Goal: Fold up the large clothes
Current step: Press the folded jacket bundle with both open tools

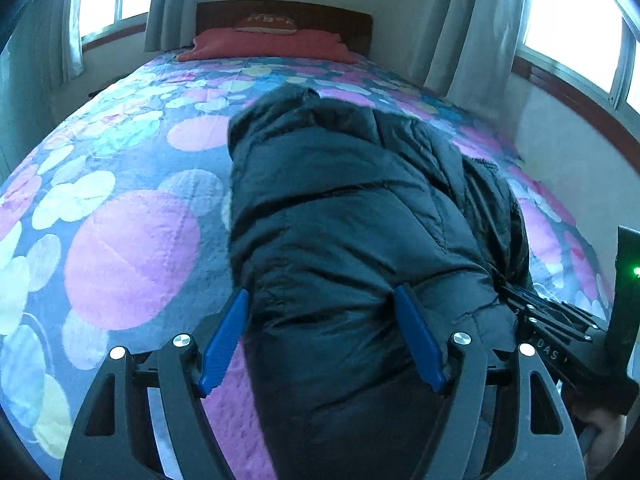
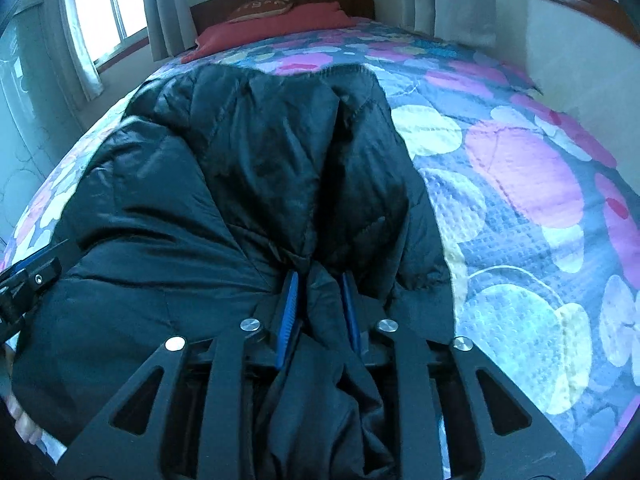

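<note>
Two windows (image 1: 576,28) with pale curtains (image 1: 460,20), either side of a wooden headboard (image 1: 280,12). Red pillow (image 1: 264,46) against it, on a bedspread (image 1: 132,248) with pink and white circles. Black jacket (image 1: 360,208) heaped mid-bed. Left gripper (image 1: 320,300) spread wide around the near end; right gripper (image 2: 320,280) pinched on a fold of jacket.

- Left gripper (image 1: 320,304): black angular linkage arms with triangular cut-outs, silver round screw heads, blue ribbed finger pads (image 1: 226,336).
- Right gripper (image 2: 320,280): same black frame, silver screws, blue pads (image 2: 289,312).
- Bare skin of a hand (image 1: 600,436) at the frame's corner.
</note>
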A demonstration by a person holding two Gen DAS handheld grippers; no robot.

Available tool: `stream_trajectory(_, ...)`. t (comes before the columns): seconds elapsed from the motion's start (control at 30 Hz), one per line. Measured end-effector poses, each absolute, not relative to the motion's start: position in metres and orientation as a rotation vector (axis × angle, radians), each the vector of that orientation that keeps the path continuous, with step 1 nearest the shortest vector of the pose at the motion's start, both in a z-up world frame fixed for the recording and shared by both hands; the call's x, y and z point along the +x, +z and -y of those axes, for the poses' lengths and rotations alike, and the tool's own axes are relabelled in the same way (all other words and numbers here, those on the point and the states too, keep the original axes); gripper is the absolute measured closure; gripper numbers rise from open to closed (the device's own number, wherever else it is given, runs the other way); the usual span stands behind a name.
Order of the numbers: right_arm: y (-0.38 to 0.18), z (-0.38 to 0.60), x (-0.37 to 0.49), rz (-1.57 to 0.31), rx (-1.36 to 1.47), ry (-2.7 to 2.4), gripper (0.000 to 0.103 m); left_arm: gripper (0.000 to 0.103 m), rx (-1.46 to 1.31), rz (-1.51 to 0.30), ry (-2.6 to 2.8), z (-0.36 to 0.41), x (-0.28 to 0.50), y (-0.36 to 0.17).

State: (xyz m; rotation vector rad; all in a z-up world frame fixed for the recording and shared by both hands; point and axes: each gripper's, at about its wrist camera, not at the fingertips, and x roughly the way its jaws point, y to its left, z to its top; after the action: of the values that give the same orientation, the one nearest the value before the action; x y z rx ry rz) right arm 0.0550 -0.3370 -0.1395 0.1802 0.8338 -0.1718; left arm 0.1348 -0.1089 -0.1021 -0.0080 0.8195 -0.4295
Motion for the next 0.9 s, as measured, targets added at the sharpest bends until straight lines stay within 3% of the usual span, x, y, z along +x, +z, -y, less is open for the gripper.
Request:
stream_trajectory(0.23,-0.072,0.332,0.059,-0.735,0.127,-0.194,0.074,0.03,-0.056,-0.717,-0.401,0.085,0.141,-0.059)
stream_trajectory(0.37,-0.06,0.324,0.093,-0.704,0.08,-0.172,0.074,0.03,-0.084,-0.726,-0.372,0.094,0.164,-0.054)
stream_trajectory(0.63,-0.106,0.328,0.139,-0.806,0.016,-0.221,0.073,0.03,-0.072,-0.851,-0.353,0.131,0.194,-0.092)
stream_trajectory(0.7,-0.124,0.334,0.138,-0.835,0.044,-0.215,0.063,0.028,-0.065,-0.861,-0.341,0.137,0.195,-0.103)
stream_trajectory(0.9,-0.155,0.347,0.145,-0.837,0.138,-0.187,0.061,0.027,0.025,-0.839,-0.304,0.156,0.201,-0.121)
